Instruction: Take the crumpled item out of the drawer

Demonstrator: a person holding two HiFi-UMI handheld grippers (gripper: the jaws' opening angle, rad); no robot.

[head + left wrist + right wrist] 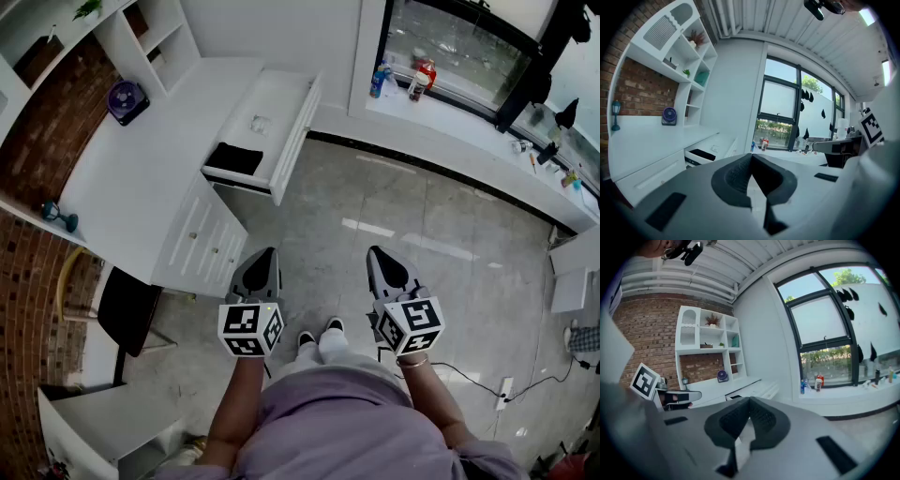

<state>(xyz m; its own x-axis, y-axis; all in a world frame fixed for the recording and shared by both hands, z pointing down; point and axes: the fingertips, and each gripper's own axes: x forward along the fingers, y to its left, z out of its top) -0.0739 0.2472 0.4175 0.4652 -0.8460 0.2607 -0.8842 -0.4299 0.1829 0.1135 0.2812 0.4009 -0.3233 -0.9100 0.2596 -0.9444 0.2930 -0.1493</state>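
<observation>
Head view: left gripper (266,255) and right gripper (378,253) pressed together, empty, well apart from the drawer (298,131); approach seems in hand, next spread jaws over the crumpled item (260,123)

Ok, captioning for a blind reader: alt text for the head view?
A person holds the left gripper and right gripper, both shut, above the floor; ahead, the open drawer of a white desk holds a crumpled item.

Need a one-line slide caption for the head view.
Left claw and right claw shut, empty, short of open white drawer holding small pale crumpled item.
</observation>
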